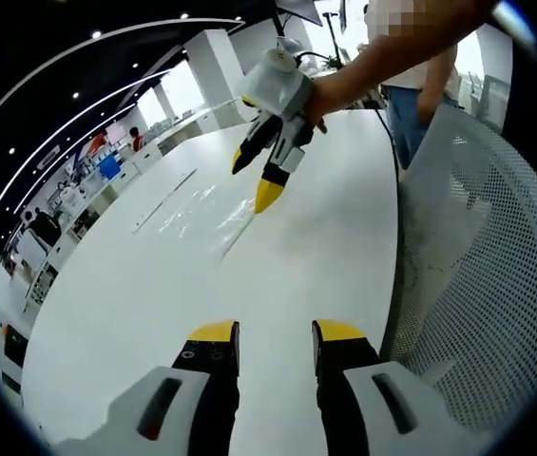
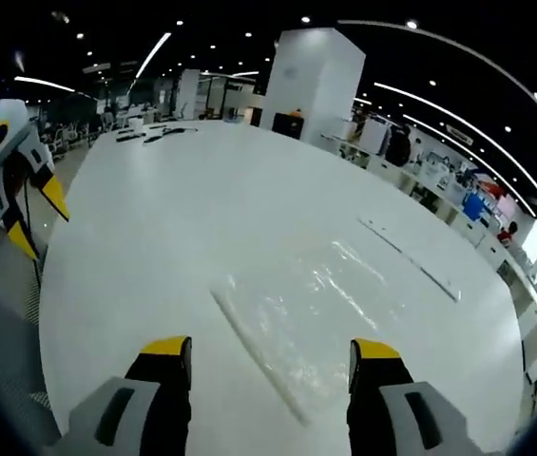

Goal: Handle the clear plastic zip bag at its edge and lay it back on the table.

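Observation:
The clear plastic zip bag [image 2: 306, 309] lies flat on the white table [image 2: 173, 209], its thicker zip edge running toward me between my right gripper's [image 2: 270, 350] wide-open jaws. Nothing is held in them. In the left gripper view the bag [image 1: 200, 214] is a faint glossy sheet at mid-table. The right gripper [image 1: 257, 179], held by a person's hand, hovers open over its near edge, the lower yellow tip close to the plastic. My left gripper [image 1: 276, 332] stands open and empty above bare table [image 1: 297, 266], well short of the bag. The left gripper [image 2: 23, 185] also appears at the far left.
A grey mesh chair back [image 1: 482, 275] stands close on the right of the table's edge. A person in jeans [image 1: 406, 119] stands behind it. Thin flat strips [image 2: 411, 252] lie beyond the bag. Small dark items [image 2: 154, 133] sit at the table's far end, near a white pillar [image 2: 314, 81].

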A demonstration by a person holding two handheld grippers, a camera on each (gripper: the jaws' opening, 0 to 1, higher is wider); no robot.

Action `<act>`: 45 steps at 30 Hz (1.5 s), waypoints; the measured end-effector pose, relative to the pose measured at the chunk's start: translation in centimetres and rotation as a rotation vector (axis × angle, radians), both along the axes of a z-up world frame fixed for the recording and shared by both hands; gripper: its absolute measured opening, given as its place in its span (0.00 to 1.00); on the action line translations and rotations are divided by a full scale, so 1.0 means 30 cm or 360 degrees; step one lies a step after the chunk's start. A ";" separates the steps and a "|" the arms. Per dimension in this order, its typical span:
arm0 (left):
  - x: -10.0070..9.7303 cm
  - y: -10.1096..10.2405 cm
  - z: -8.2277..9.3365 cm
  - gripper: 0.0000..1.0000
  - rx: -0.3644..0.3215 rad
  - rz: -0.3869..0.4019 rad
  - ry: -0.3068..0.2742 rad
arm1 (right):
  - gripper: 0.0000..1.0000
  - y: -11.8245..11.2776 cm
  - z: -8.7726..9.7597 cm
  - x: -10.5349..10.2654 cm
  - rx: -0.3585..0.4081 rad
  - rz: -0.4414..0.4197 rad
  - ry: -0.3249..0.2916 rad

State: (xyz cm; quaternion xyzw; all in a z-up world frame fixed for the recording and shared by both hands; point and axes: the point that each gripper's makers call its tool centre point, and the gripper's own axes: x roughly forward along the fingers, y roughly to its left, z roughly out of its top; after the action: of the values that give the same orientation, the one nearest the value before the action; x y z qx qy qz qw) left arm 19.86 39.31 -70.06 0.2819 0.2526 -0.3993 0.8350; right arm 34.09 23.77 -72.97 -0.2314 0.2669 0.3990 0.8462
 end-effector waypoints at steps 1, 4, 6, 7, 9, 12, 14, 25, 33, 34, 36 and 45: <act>0.000 0.000 0.000 0.28 0.0000 0.0000 0.0000 | 0.68 0.000 0.008 -0.003 0.0016 -0.0012 0.0003; 0.006 0.004 0.003 0.29 -0.0005 0.0012 -0.0005 | 0.75 0.008 0.033 -0.004 0.0095 -0.0043 0.0002; 0.009 0.005 0.006 0.29 -0.0011 0.0018 -0.0004 | 0.79 0.008 0.052 -0.012 0.0143 -0.0062 0.0013; 0.009 0.006 0.006 0.29 -0.0011 0.0020 -0.0005 | 0.80 0.008 0.058 -0.014 0.0149 -0.0066 0.0012; 0.010 0.006 0.005 0.29 -0.0011 0.0019 0.0000 | 0.83 0.010 0.073 -0.021 0.0176 -0.0074 -0.0006; 0.014 0.007 0.004 0.29 -0.0015 0.0023 0.0000 | 0.86 0.002 0.075 -0.016 0.0189 -0.0087 -0.0022; 0.016 0.008 0.004 0.30 -0.0019 0.0030 0.0001 | 0.87 0.005 0.095 -0.020 0.0228 -0.0102 -0.0023; 0.020 0.028 0.003 0.37 -0.0075 0.0119 0.0032 | 0.93 -0.009 0.151 -0.091 0.0346 -0.0193 -0.0072; 0.020 0.042 0.008 0.54 -0.0139 0.0231 0.0068 | 0.96 -0.015 0.183 -0.174 0.0399 -0.0223 -0.0093; 0.019 0.041 0.009 0.55 -0.0145 0.0234 0.0066 | 0.96 -0.014 0.185 -0.180 0.0399 -0.0222 -0.0095; 0.014 0.044 0.010 0.57 -0.0161 0.0249 0.0071 | 0.96 -0.012 0.197 -0.208 0.0408 -0.0226 -0.0112; 0.000 0.070 0.025 0.64 -0.0257 0.0343 0.0087 | 0.99 -0.022 0.199 -0.272 0.0466 -0.0260 -0.0095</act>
State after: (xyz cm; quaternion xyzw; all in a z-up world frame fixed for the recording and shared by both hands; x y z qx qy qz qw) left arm 19.85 41.42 -69.30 0.1738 0.2712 -0.3339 0.8859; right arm 25.93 23.10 -67.00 -0.0949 0.1986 0.3563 0.9081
